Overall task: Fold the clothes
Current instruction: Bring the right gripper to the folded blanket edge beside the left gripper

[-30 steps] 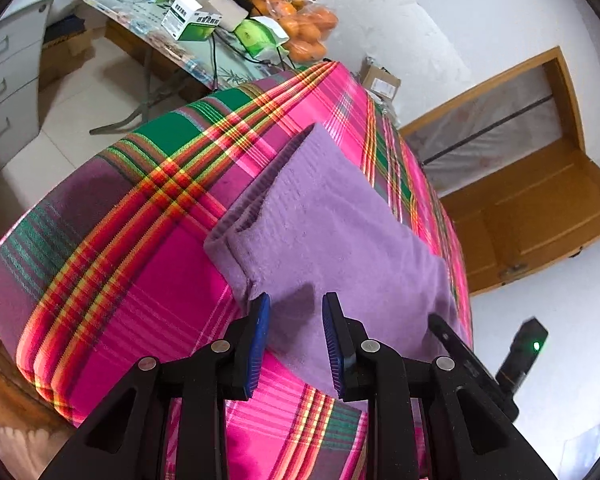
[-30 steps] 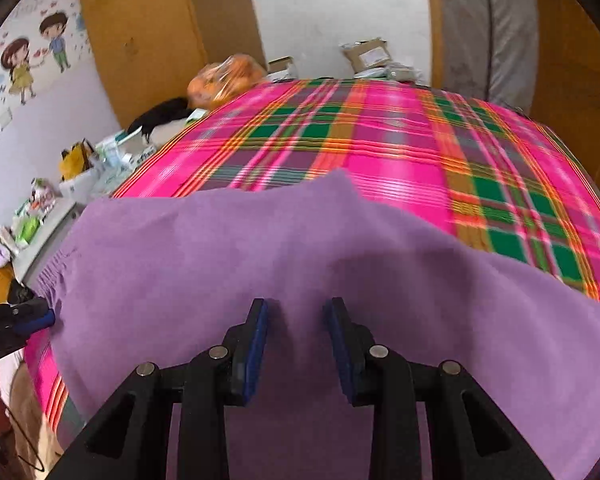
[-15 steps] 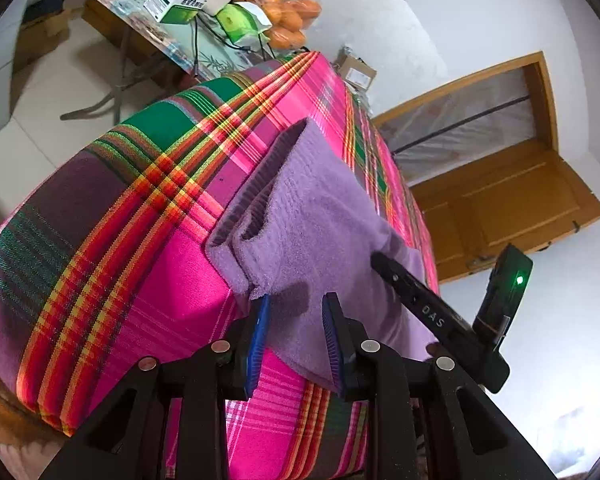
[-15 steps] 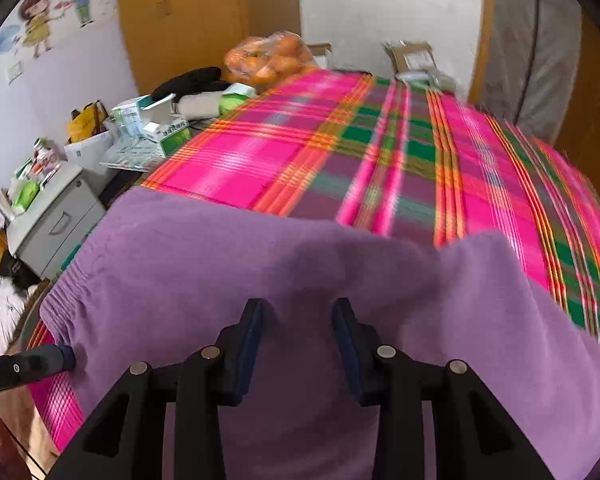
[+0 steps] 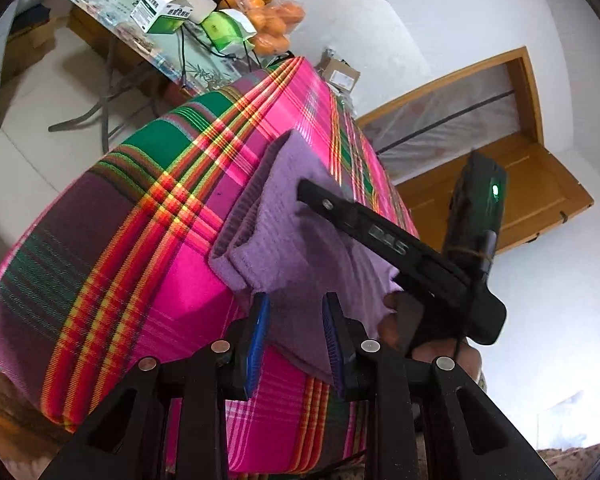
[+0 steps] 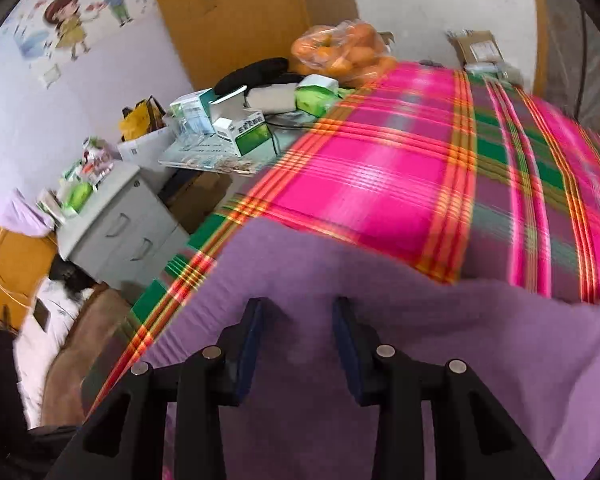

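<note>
- Over the near edge of the pink, green and orange plaid-covered bed, one folded purple knit garment lies flat, its ribbed band end turned toward the bed's left side and its lower hem hanging just off the near edge.
- Since a second ago the right gripper has swung across into the left wrist view: then only its tail showed at the lower right of the garment, now its black body reaches over the garment's middle, above the cloth.
- From the right wrist view, the camera has turned leftward off the garment toward the cluttered side bench; the plaid is blurred with motion, so that gripper is mid-sweep.
- The left gripper has barely moved; it hovers at the garment's near hem, jaws apart with cloth showing between them but not pinched.
- The right jaws also stand apart over purple cloth, holding nothing.
- My reading: the last fold is laid and both tools have let go, so what remains is smoothing or a further fold.
- Counted: one garment, two grippers, one bed, one side bench, one bag of oranges beyond the bed's far left corner, one grey drawer cabinet left of the bed.
</note>
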Demonstrator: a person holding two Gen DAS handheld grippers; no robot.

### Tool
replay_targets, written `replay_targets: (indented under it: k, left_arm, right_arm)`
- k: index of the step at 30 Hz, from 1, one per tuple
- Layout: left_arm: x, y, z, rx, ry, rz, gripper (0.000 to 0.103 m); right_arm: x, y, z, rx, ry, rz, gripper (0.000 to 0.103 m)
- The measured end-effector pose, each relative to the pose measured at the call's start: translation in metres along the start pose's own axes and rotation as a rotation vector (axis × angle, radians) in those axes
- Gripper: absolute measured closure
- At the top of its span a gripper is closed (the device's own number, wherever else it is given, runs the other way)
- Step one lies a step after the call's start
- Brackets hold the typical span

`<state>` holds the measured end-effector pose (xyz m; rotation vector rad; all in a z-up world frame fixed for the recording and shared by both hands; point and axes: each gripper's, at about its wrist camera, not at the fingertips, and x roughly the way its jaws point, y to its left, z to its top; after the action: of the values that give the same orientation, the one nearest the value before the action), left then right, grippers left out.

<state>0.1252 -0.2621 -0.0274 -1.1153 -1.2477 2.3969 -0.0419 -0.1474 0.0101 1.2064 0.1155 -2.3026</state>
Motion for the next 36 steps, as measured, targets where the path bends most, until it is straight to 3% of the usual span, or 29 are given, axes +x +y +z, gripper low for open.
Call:
replay_targets:
  k: [7, 13, 18, 21, 28, 36]
  left_arm:
    - [-0.016, 0.015, 0.006, -0.063, -0.083, 0.07, 0.075]
    - [-0.015, 0.01, 0.006, -0.062, -0.074, 0.078, 0.075]
    - [-0.02, 0.01, 0.004, -0.073, -0.084, 0.107, 0.075]
    - [-0.022, 0.01, 0.003, -0.078, -0.085, 0.117, 0.075]
    - [-0.021, 0.013, 0.0, -0.1, -0.084, 0.113, 0.075]
    - [-0.024, 0.017, -0.002, -0.11, -0.092, 0.13, 0.075]
  right_arm:
    - [0.012, 0.012, 0.012, 0.002, 0.01, 0.005, 0.067]
    - [0.009, 0.023, 0.01, -0.069, 0.006, -0.031, 0.07]
    - [-0.018, 0.011, 0.008, -0.011, -0.03, 0.152, 0.071]
    - [-0.035, 0.008, -0.001, -0.043, -0.056, 0.147, 0.071]
    - [-0.05, -0.003, -0.044, -0.094, 0.012, 0.136, 0.071]
    - [-0.033, 0.039, -0.058, -0.24, -0.008, 0.092, 0.068]
